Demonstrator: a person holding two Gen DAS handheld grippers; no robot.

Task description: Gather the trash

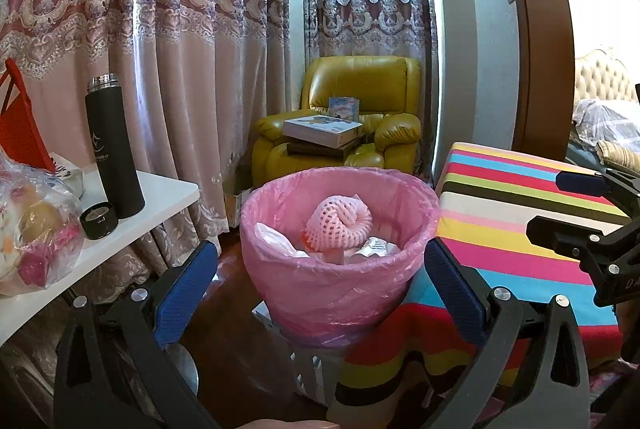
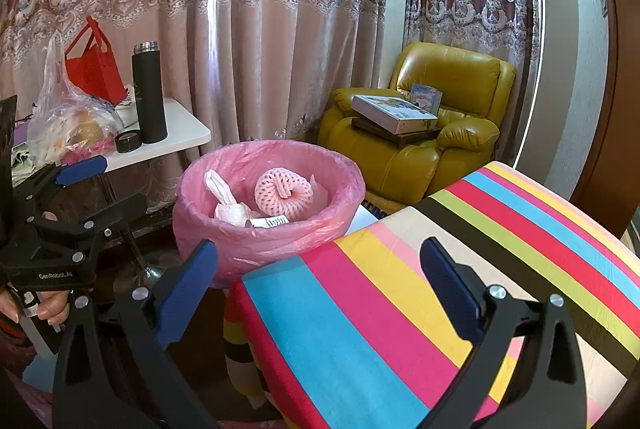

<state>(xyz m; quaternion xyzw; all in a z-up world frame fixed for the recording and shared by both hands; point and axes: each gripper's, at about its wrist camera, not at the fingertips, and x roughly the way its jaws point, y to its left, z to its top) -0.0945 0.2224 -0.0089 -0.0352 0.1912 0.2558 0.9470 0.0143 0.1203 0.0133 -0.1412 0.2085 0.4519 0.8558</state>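
Curtains (image 1: 192,29) with a lace pattern fill the background beyond both pairs of fingers. A yellow armchair (image 1: 360,85) stands far ahead of the left fingers, carrying stacked boxes (image 1: 322,131) on its seat. A striped cloth (image 2: 400,309) covers a surface that lies directly under and between the right fingers (image 2: 188,285); in the left view the same cloth sits just beyond the right-hand finger.

The trash bin (image 1: 332,293), lined with a pink bag, stands ahead of and between the left fingers (image 1: 456,293), just beside the striped cloth. In the right view it lies ahead of the left-hand finger. Inside it rest a pink foam fruit net (image 1: 340,221), white crumpled paper (image 2: 226,201) and a printed label (image 2: 272,222).

A white counter (image 1: 160,201) lies to the left of the left fingers. It carries a red bag (image 2: 94,69), a clear plastic bag of items (image 2: 72,129), a black flask (image 1: 114,149) standing upright, and a small black cap (image 1: 98,220) just beside the flask.

Left gripper (image 1: 320,285): fingers spread wide, holding nothing. Right gripper (image 2: 320,285): fingers spread wide, holding nothing. A hand (image 2: 52,309) grips the left gripper's handle at the edge of the right view.
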